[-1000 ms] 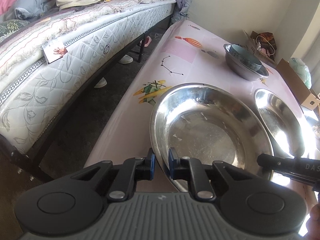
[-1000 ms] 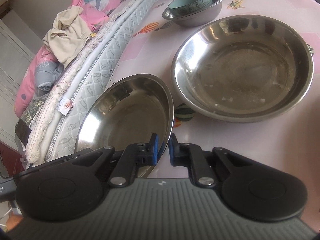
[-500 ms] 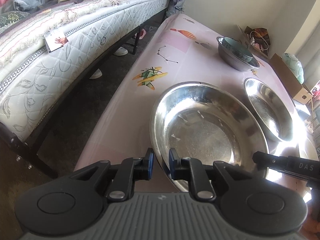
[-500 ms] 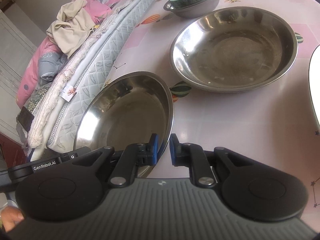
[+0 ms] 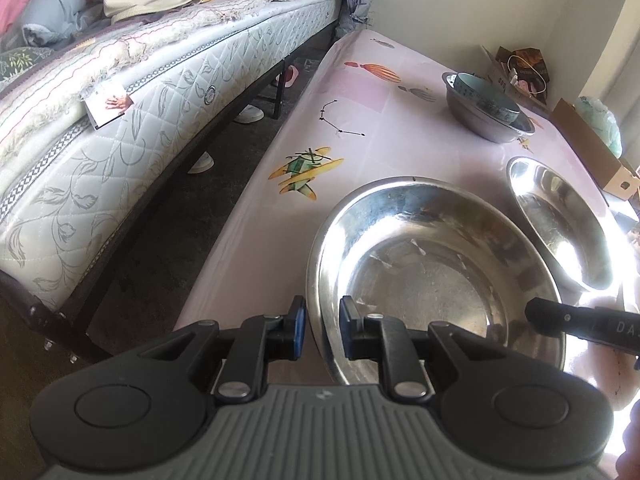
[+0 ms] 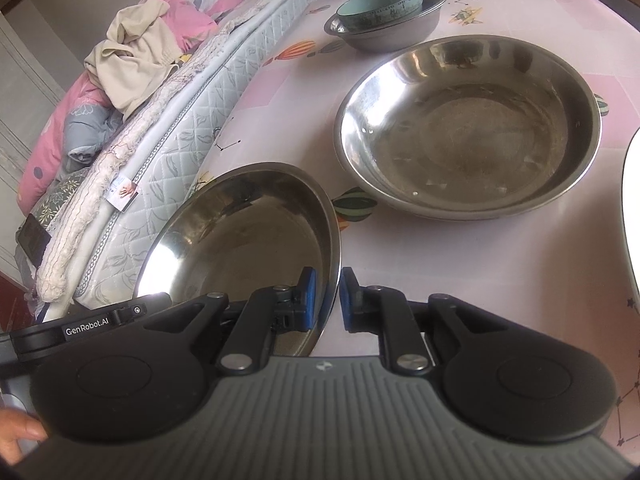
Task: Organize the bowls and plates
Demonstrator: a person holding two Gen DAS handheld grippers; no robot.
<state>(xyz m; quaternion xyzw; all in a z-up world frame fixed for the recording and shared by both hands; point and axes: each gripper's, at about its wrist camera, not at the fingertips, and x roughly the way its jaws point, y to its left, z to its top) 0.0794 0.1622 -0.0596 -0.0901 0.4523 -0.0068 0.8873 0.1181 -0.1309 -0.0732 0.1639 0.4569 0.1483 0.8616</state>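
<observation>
**Both grippers on one bowl, and little has moved**

My left gripper [image 5: 322, 328] and my right gripper [image 6: 326, 300] each straddle the rim of the same big steel bowl [image 5: 436, 280], on opposite sides. The right one is clamped hard on the rim, just as it was a second ago. The left pads stand slightly wider apart than they did. The rim is still between them, and I judge that they still grip it, only less tightly.

The bowl looks raised and tipped over the near end of the table [image 6: 460, 280], with one side hanging out toward the bed [image 5: 160, 100]. I cannot tell whether its underside still touches the tabletop.

What has changed is the view more than the bowl. From my right side, the second steel bowl [image 6: 468, 132] on the table now sits a bit farther off than a second ago. The edge of a white plate [image 6: 632, 208] has come into sight at the right margin. At the far end, the teal bowl [image 6: 376, 4] is nested in the small steel bowl [image 6: 392, 36], as before.

For the task, I judge that the carry has paused. The bowl is lifted but not yet set down. The second steel bowl is the likely place to nest it. If my left grip loosens further before then, the bowl could swing on the right pads alone.
</observation>
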